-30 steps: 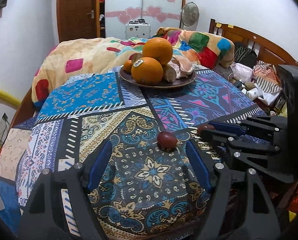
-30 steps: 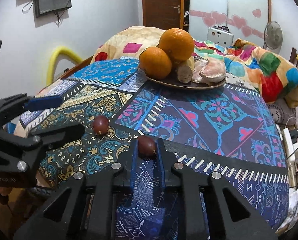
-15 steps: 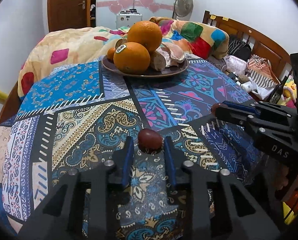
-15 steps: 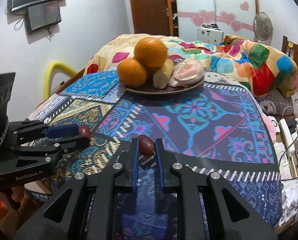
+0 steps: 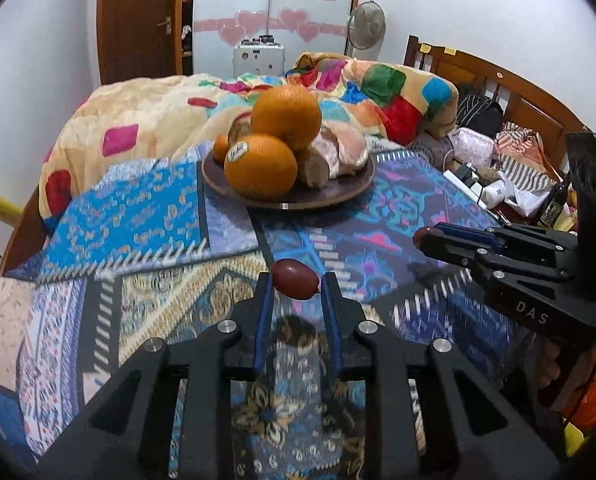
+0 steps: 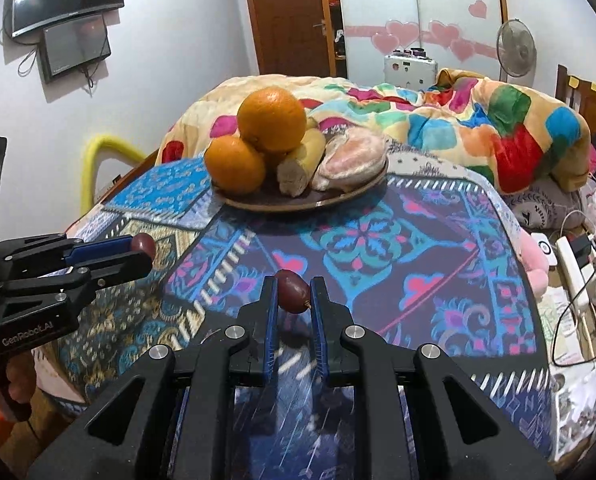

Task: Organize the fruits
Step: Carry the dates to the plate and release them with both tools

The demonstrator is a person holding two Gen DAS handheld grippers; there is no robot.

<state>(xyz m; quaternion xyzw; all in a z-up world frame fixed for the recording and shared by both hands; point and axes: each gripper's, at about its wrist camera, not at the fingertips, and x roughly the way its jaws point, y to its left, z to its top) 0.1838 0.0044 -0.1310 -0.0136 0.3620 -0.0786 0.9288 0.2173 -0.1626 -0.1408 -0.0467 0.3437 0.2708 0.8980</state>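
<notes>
Gripping one small dark-red fruit in each tool, I hold both above the patterned tablecloth (image 5: 137, 216), facing the brown plate (image 5: 338, 196) at the far side of the table. My left gripper (image 5: 295, 286) has its blue pads drawn in against the left fruit (image 5: 295, 279); my right gripper (image 6: 292, 286) pinches the right fruit (image 6: 293, 285) the same way, narrow gap, fruit at the very tips. The plate already carries two big oranges (image 5: 285, 118) stacked among paler pieces, so I judge the free spots are few: best to bring one fruit in at a time, low over the rim, and let go only once it rests against something that stops it rolling. Nudging the top orange could topple the pile. Squeezing harder seems unwise, since the skins look smooth and the hold is only at the tips. Lettering reads "DAS" on the right tool's body and "GenRobot.AI" on the left's; the front orange's round sticker (image 5: 239, 151) is too blurred to read.
</notes>
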